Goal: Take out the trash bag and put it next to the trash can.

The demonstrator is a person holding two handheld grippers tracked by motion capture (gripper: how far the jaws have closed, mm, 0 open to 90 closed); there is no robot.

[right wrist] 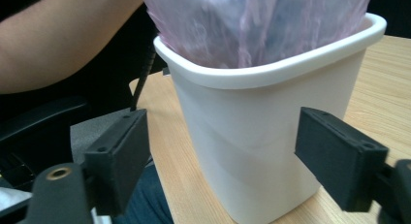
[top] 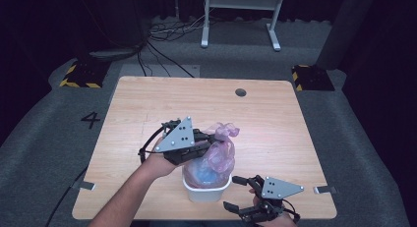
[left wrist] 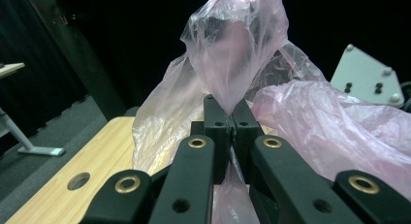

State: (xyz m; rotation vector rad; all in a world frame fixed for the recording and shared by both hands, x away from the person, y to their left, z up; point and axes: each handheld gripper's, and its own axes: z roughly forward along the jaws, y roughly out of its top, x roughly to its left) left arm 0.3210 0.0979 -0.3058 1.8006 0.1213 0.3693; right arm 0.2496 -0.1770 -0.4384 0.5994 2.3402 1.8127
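Your left gripper (top: 212, 141) is pinching the gathered neck of the pink bag (top: 220, 156) straight above the white bin (top: 205, 190) at lower centre, while your right gripper (top: 235, 192) is waiting open-jawed just right of the bin, not touching it.

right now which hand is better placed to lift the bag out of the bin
Left. The left gripper is shut on the pink bag near its gathered top, while the right gripper is open beside the white bin, placed to steady it.

Overhead light fell evenly on the table (top: 147, 104), surroundings stayed dark, shadows were soft, and both gripper views blurred near their jaws
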